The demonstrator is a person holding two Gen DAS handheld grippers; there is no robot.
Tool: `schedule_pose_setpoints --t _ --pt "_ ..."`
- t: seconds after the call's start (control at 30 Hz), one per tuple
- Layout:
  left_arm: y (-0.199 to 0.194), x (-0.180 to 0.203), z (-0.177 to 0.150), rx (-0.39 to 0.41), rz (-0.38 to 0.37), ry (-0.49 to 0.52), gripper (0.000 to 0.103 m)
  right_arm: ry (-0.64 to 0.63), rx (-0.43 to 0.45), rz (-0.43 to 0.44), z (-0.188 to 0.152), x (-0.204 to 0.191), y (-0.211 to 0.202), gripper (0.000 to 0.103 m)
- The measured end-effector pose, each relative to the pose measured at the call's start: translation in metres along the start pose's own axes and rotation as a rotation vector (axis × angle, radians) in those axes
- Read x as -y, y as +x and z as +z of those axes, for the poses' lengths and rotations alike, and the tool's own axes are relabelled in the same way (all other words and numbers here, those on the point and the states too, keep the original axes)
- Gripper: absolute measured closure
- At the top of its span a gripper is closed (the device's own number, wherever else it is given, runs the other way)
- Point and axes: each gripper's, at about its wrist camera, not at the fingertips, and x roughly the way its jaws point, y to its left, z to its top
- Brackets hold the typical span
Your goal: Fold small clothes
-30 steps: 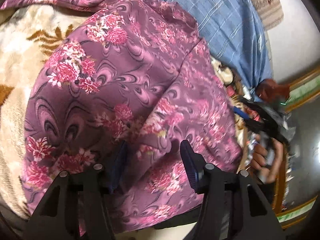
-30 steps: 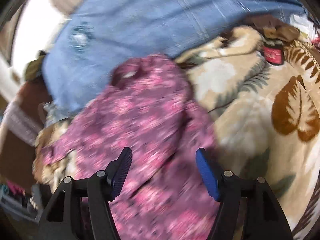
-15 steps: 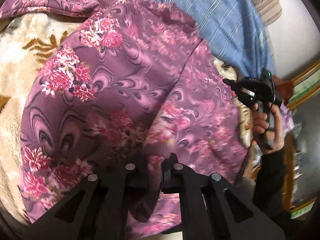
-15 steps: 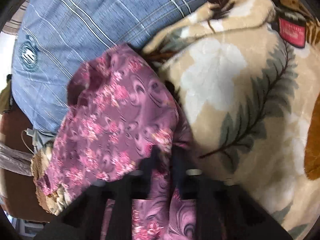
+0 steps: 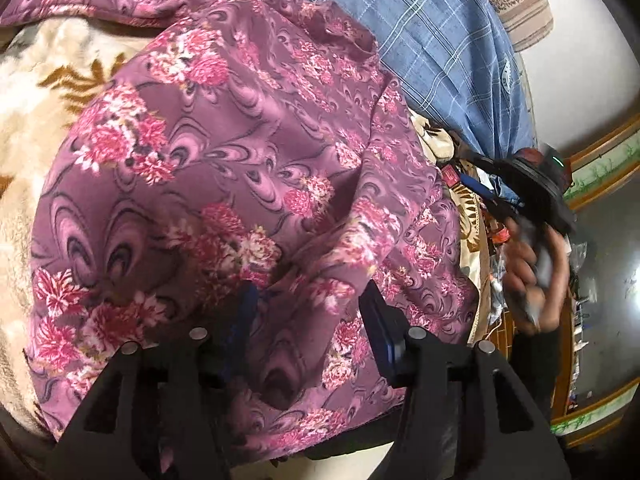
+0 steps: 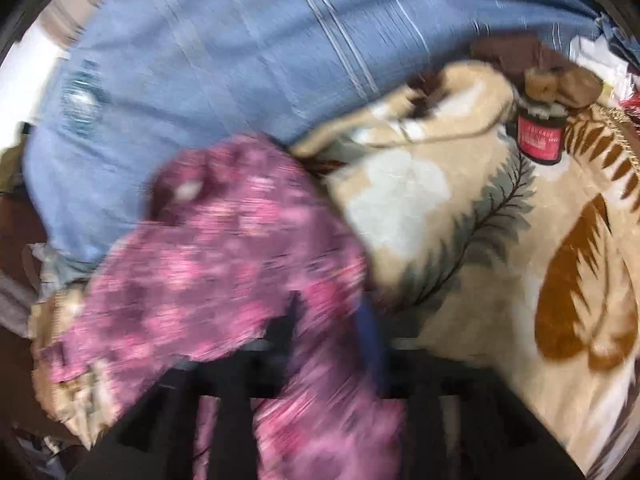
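On the cream leaf-patterned blanket [image 5: 36, 92]: one purple floral cloth garment [image 5: 224, 168], spread. Left hand-held gripper [image 5: 310, 324] jaws opening, fabric bunched between them; right hand-held gripper [image 6: 332, 320] likewise opening, garment fold between.

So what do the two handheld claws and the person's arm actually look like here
The left claw is matte black plastic: two angular, triangulated fingers with round silver bolt heads and blue ribbed pads. The right claw is blurred but shows the same black frame and a blue pad. Seen from the left wrist camera, its body carries a small green light, and the hand on it emerges from a dark sleeve.
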Motion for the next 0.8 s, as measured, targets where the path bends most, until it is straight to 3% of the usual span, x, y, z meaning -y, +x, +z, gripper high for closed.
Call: schedule_pose_setpoints --t 0.1,0.17,0.23,0.33,0.37,0.4,0.5,0.57,0.63,0.67,0.73,0.77,0.8 --pt "0.000 -0.006 0.000 0.004 -0.034 -0.041 0.054 -0.021 -0.021 0.089 -0.042 -0.024 -0.021 0.050" --pt "0.004 -0.009 0.001 -0.005 -0.063 -0.069 0.057 -0.039 -0.090 0.163 -0.077 -0.036 -0.021 0.050" --pt "0.007 -0.013 0.002 -0.025 -0.111 -0.101 0.084 -0.049 -0.184 0.204 -0.101 -0.048 -0.002 0.057" --pt "0.011 -0.020 0.003 -0.049 -0.173 -0.153 0.089 -0.056 -0.275 0.168 -0.119 -0.064 0.040 0.066" --pt "0.013 -0.024 0.003 -0.056 -0.185 -0.171 0.091 -0.053 -0.286 0.156 -0.119 -0.066 0.052 0.074" --pt "0.012 -0.028 0.002 -0.060 -0.198 -0.187 0.093 -0.059 -0.284 0.147 -0.118 -0.069 0.060 0.077" --pt "0.009 -0.033 -0.001 -0.075 -0.251 -0.225 0.098 -0.057 -0.248 0.136 -0.113 -0.075 0.064 0.099" --pt "-0.002 -0.031 0.000 -0.068 -0.379 -0.234 0.098 -0.032 -0.231 0.135 -0.111 -0.076 0.043 0.099" --pt "-0.012 -0.029 0.000 -0.073 -0.462 -0.223 0.098 -0.042 -0.179 0.149 -0.114 -0.079 0.008 0.099" --pt "-0.012 -0.029 0.000 -0.087 -0.454 -0.219 0.098 -0.043 -0.162 0.148 -0.119 -0.078 -0.005 0.099" --pt "-0.003 -0.030 -0.003 -0.125 -0.354 -0.212 0.096 -0.040 -0.163 0.134 -0.123 -0.074 -0.016 0.099" --pt "0.003 -0.028 -0.004 -0.139 -0.268 -0.198 0.095 -0.047 -0.182 0.114 -0.127 -0.074 -0.008 0.099" --pt "0.010 -0.025 -0.005 -0.146 -0.136 -0.162 0.091 -0.062 -0.212 0.091 -0.132 -0.072 0.005 0.099"
